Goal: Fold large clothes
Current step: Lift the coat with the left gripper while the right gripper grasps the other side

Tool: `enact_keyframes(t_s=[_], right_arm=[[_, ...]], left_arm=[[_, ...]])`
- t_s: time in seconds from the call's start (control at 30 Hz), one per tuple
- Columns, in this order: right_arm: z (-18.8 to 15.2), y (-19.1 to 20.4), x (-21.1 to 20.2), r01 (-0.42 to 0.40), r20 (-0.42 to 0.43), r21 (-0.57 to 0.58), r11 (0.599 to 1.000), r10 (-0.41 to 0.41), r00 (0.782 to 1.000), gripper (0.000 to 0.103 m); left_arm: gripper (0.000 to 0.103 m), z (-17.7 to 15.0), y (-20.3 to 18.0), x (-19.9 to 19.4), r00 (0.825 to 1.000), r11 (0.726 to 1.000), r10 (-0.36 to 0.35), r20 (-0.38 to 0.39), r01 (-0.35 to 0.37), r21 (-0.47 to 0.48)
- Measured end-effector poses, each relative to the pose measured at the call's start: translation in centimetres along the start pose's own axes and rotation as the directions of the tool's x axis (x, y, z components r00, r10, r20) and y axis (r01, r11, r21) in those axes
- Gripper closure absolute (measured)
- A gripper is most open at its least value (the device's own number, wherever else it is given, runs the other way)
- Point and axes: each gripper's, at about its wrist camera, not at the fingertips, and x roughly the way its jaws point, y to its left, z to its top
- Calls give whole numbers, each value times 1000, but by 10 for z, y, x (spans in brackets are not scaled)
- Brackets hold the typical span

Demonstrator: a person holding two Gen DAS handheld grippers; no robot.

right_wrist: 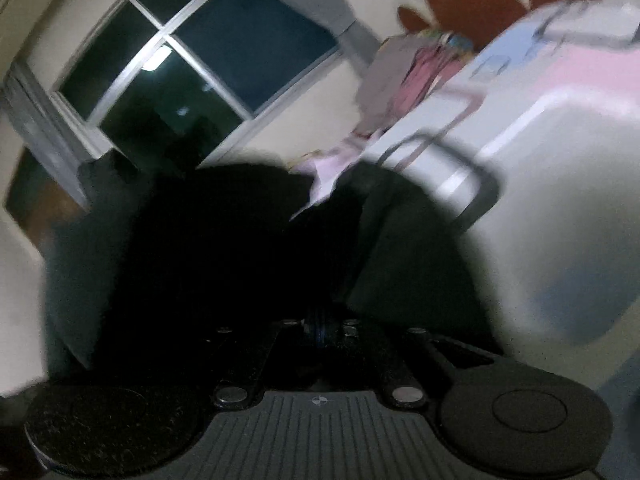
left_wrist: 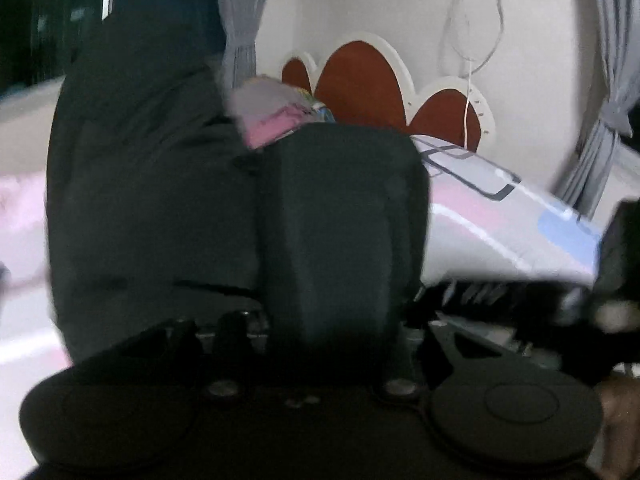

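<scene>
A large black garment [left_wrist: 152, 184] hangs in front of the left wrist camera and fills the left and middle of the view. My left gripper [left_wrist: 276, 216] is shut on it; one black finger [left_wrist: 340, 220] shows, the other is buried in cloth. In the right wrist view the same black garment [right_wrist: 224, 248] drapes over both fingers and hides them. My right gripper [right_wrist: 320, 240] appears shut on the cloth. Both views are blurred by motion.
A bed with a white, pink and blue patterned cover [left_wrist: 500, 224] lies to the right, also in the right wrist view [right_wrist: 552, 140]. A red scalloped headboard [left_wrist: 360, 84], a pile of pink clothes [left_wrist: 276, 116], grey curtains [left_wrist: 240, 40] and a dark window [right_wrist: 192, 56] stand behind.
</scene>
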Motion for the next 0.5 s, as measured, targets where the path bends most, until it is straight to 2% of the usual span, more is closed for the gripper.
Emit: enact_keyframes(t_s=[0.07, 0.17, 0.27, 0.37, 0.5], right_arm=[[15, 2, -20, 42, 47, -52, 998, -39, 998, 46], [26, 10, -34, 46, 47, -97, 994, -42, 998, 46], [32, 19, -40, 12, 60, -91, 996, -6, 998, 46], [35, 25, -37, 61, 56, -116, 991, -55, 997, 47], [50, 26, -43, -31, 87, -50, 998, 36, 996, 48]], left_arm=[[77, 2, 4, 17, 1000, 997, -20, -11, 19, -80], [76, 6, -4, 26, 999, 993, 18, -26, -21, -112], [76, 9, -14, 31, 997, 988, 77, -20, -79, -129], [76, 10, -23, 35, 994, 986, 110, -18, -112, -120], [76, 16, -30, 38, 993, 989, 110, -34, -113, -93]])
